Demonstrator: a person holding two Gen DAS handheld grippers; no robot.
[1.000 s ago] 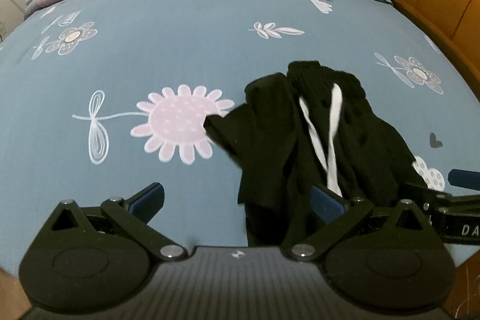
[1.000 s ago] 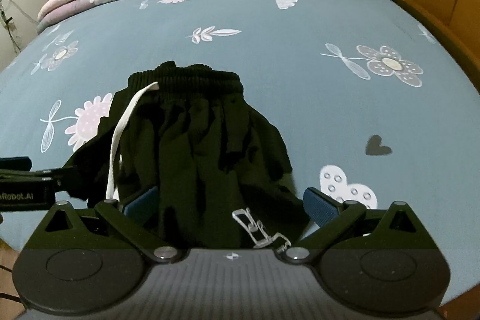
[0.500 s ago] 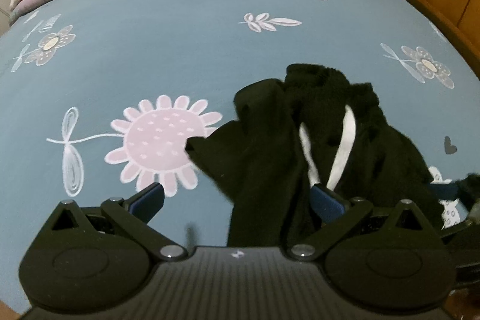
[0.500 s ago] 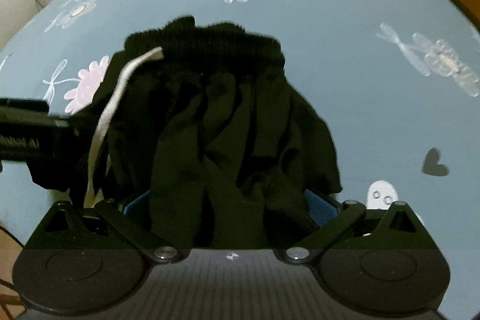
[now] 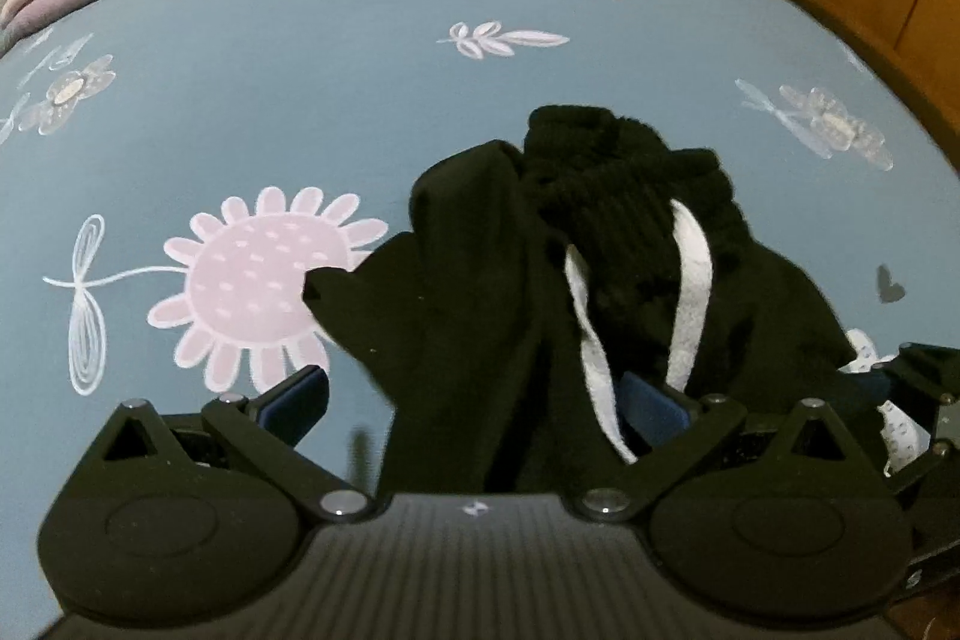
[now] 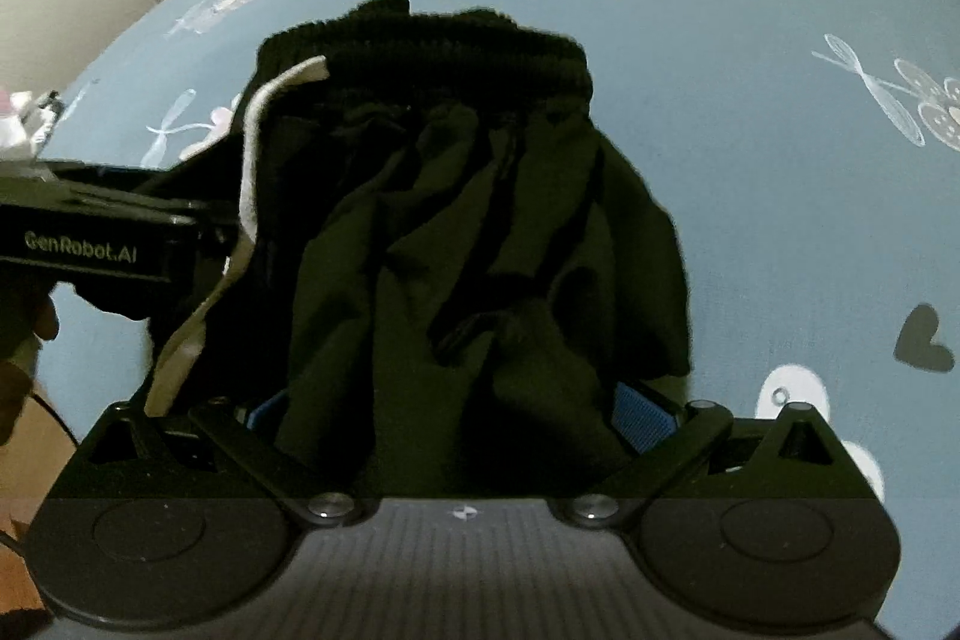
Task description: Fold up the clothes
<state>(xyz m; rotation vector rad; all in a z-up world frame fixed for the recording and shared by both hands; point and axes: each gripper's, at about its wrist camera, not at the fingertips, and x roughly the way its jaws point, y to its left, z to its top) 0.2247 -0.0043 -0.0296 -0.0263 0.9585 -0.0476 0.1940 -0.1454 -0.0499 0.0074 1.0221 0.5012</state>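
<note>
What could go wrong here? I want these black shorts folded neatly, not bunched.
The shorts are crumpled, with both open hand-held grippers straddling thick folds; closing now may pinch several layers and lock in wrinkles. The white drawstring trails beside a pad of the left hand-held gripper and could get caught and pulled. The right hand-held gripper sits close by, so the two could bump.

"GenRobot.AI" on left gripper [image 6: 234, 244]

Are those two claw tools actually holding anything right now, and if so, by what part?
Neither has closed: the left gripper and right gripper stand open around the black shorts' near hem.
</note>
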